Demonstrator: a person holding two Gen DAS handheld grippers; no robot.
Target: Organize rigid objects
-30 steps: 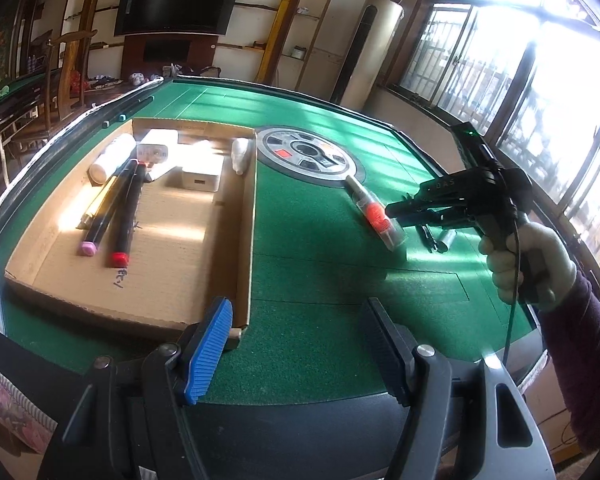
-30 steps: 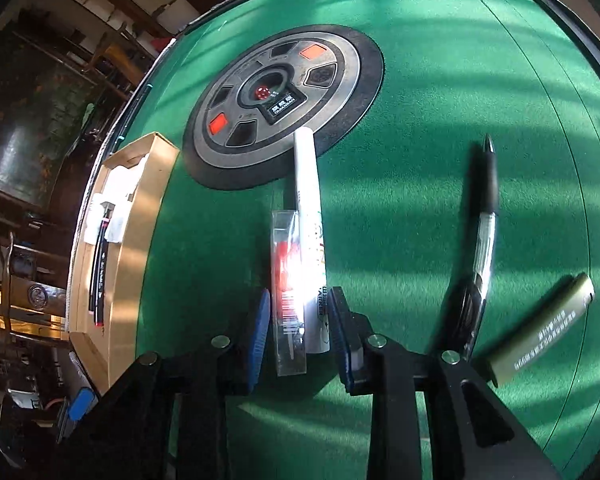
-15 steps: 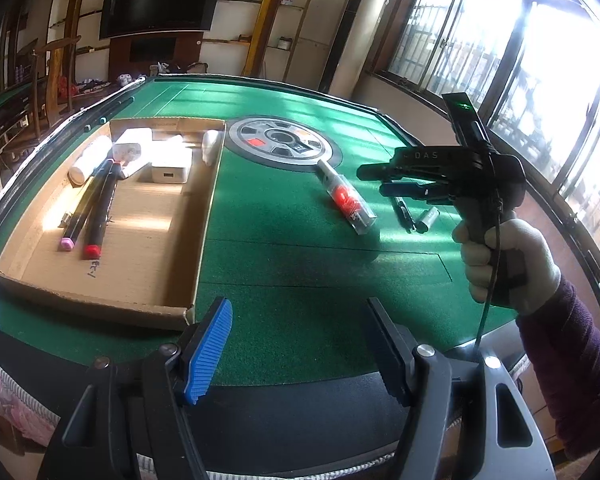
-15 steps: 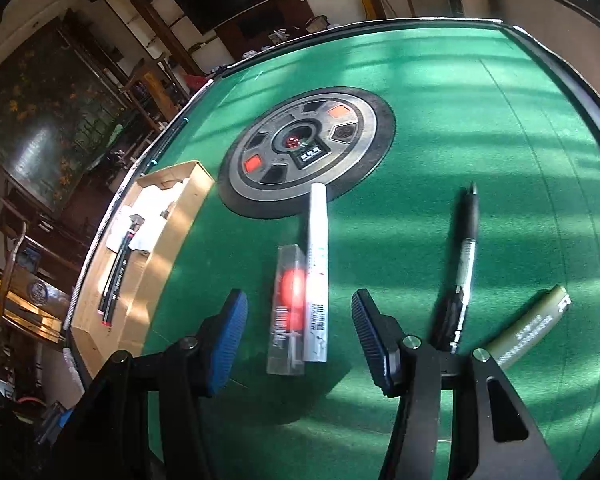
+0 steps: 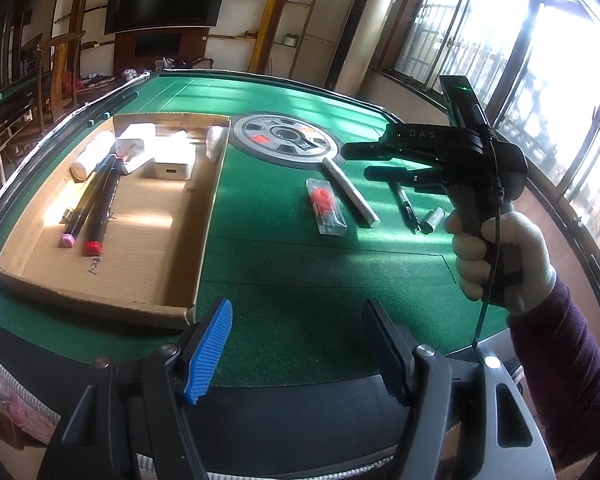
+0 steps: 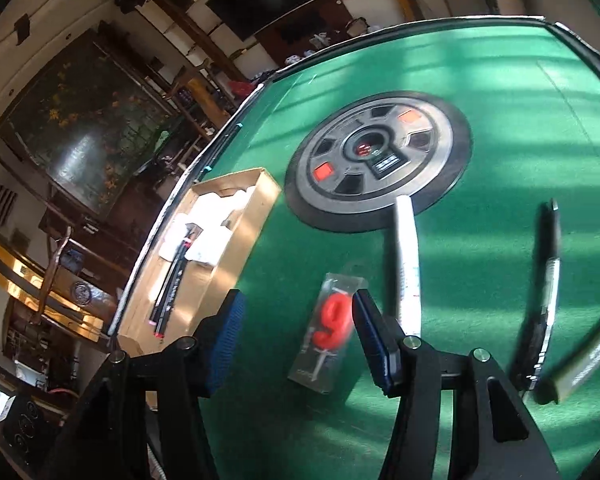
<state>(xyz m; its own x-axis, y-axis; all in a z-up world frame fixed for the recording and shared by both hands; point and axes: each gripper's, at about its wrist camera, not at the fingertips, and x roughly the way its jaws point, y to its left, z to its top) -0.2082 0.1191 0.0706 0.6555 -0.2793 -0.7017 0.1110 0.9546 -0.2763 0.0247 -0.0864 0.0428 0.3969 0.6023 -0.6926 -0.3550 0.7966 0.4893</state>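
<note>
Green felt (image 5: 284, 272) lies bare under your right gripper (image 6: 296, 332), which has lifted off the table since a second ago. Back then its fingers straddled the clear packet with the red 9 candle (image 6: 332, 328) and the white tube (image 6: 407, 268) together; now they hang apart above them, holding nothing. The packet sits a little apart from the tube, where before the two lay side by side and touching, so that attempt likely nudged them rather than picked either up.

Your left gripper (image 5: 296, 356) waits spread and empty at the near table edge, beside the cardboard tray (image 5: 196, 264).

Two black markers (image 5: 96, 200) and some white items already lie in the tray. Packet, tube, black pen (image 6: 550, 276) and olive stick (image 6: 588, 356) all remain out on the felt, so about half the sorting appears left. With the packet apart, you could probably take it alone.
</note>
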